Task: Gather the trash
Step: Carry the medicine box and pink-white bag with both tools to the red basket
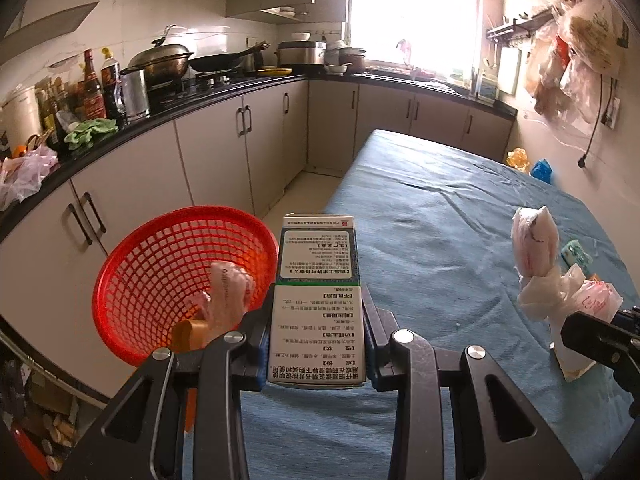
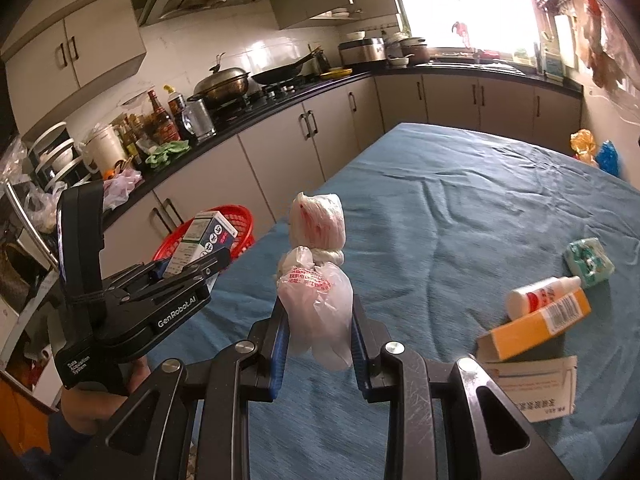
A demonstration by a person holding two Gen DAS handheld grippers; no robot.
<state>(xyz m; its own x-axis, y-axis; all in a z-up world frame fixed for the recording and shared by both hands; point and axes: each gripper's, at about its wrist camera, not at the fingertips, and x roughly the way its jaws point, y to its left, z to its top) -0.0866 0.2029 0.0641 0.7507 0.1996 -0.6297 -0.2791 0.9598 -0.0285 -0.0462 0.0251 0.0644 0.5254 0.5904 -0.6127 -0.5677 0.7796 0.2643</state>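
My left gripper (image 1: 318,320) is shut on a white and green medicine box (image 1: 318,280), held upright above the table's left edge, next to a red mesh basket (image 1: 160,264). The basket holds a crumpled plastic bag (image 1: 228,292) and a brown item. My right gripper (image 2: 318,328) is shut on a knotted white plastic bag (image 2: 316,280) with red print, above the blue tablecloth (image 2: 460,200). In the right wrist view the left gripper (image 2: 200,268) with its box (image 2: 204,240) is in front of the basket (image 2: 240,220). The bag also shows in the left wrist view (image 1: 536,264).
On the cloth to the right lie an orange box (image 2: 536,326), a small white bottle (image 2: 540,292), a white carton (image 2: 536,388) and a teal packet (image 2: 588,262). Orange and blue bags (image 2: 596,150) sit at the far corner. A cluttered kitchen counter (image 2: 240,128) runs along the left.
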